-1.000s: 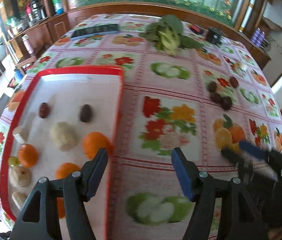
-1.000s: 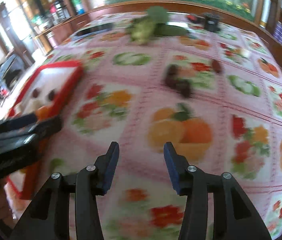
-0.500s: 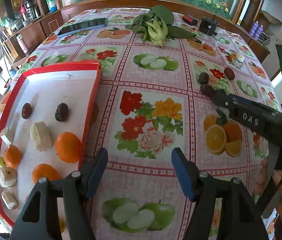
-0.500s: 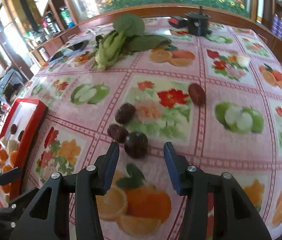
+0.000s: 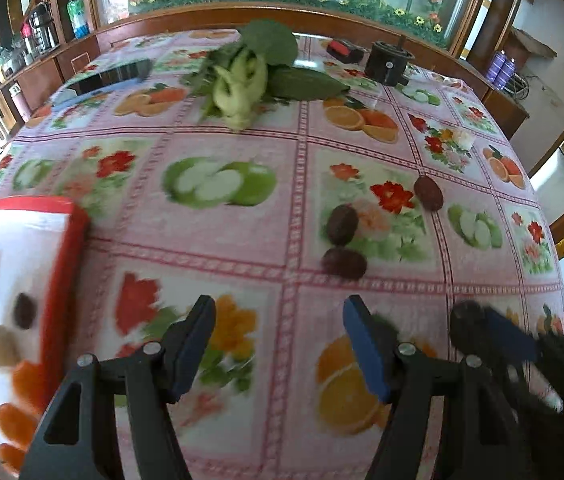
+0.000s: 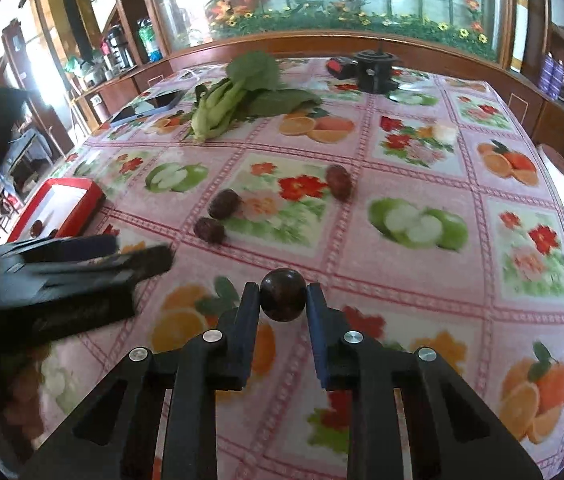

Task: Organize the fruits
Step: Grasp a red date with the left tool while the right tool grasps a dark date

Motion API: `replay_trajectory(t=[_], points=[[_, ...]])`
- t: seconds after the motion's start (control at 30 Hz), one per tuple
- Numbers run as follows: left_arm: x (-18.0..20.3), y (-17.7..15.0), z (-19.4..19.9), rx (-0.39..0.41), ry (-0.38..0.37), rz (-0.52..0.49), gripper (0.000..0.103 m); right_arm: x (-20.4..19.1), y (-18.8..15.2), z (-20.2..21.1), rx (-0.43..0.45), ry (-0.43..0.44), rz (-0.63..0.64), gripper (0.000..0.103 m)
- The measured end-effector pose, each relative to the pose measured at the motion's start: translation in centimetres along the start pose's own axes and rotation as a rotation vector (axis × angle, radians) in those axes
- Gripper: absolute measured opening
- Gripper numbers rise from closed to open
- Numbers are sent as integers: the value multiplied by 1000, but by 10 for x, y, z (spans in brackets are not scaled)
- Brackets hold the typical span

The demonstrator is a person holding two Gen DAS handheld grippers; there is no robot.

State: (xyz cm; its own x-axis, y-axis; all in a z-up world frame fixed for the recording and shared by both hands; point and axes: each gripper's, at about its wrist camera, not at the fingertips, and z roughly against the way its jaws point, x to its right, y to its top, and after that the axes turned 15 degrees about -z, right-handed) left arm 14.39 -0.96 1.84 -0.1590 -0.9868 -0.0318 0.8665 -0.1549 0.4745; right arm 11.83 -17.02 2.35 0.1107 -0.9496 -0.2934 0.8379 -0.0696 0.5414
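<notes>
The right tool (image 6: 283, 300) is clenched on a dark round fruit (image 6: 283, 294), which sits pinched between the tips of its two blue-padded fingers (image 6: 250, 312), both pads touching its sides. The fruit is held above the bench (image 6: 401, 280), over the fruit-print tablecloth (image 6: 421, 184).

The left tool (image 5: 280, 344) is released, its fingers spread wide with nothing between them, hanging over the near part of the bench. In the right wrist view it shows as a blurred black shape at the left, near the tray.

Three more dark fruits lie loose on the cloth, far of the right tool: a near one (image 6: 210, 230), one just beside it and a little farther (image 6: 224, 203), and a third (image 6: 338, 182) well apart to the right. In the left wrist view the same three lie at centre right.

The red-rimmed tray (image 5: 68, 248) sits at the left edge of the bench. Its white floor carries two dark fruits (image 5: 24, 310) toward the far end, a pale lump (image 5: 0, 346) and several oranges (image 5: 26, 380) nearer; these are blurred.

At the far side of the bench lie a leafy green vegetable (image 6: 226, 100), a phone (image 6: 146, 106) to its left, and a black round object (image 6: 373, 70) to its right with a small red and black thing just beside it.
</notes>
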Motion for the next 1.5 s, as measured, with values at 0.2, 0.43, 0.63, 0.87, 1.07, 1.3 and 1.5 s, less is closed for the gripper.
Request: replay_trajectory(t=[0.2, 0.43, 0.63, 0.87, 1.07, 1.3, 1.5], points=[[18, 15, -13, 23, -3, -34, 69, 13, -5, -4, -23, 16, -30, 24], [21, 20, -17, 67, 18, -75, 46, 15, -5, -5, -24, 34, -35, 24], [12, 14, -12, 90, -53, -79, 29, 12, -7, -4, -7, 20, -38, 24], [6, -5, -1, 83, -100, -61, 29, 6, -9, 11, 34, 26, -34, 23], [7, -31, 13, 78, -95, -95, 29, 5, -17, 13, 16, 6, -29, 24], [2, -46, 27, 84, -92, -97, 29, 5, -10, -10, -33, -37, -72, 30], [-5, -52, 28, 76, -85, -68, 29, -9, -11, -17, -12, -119, 18, 23]])
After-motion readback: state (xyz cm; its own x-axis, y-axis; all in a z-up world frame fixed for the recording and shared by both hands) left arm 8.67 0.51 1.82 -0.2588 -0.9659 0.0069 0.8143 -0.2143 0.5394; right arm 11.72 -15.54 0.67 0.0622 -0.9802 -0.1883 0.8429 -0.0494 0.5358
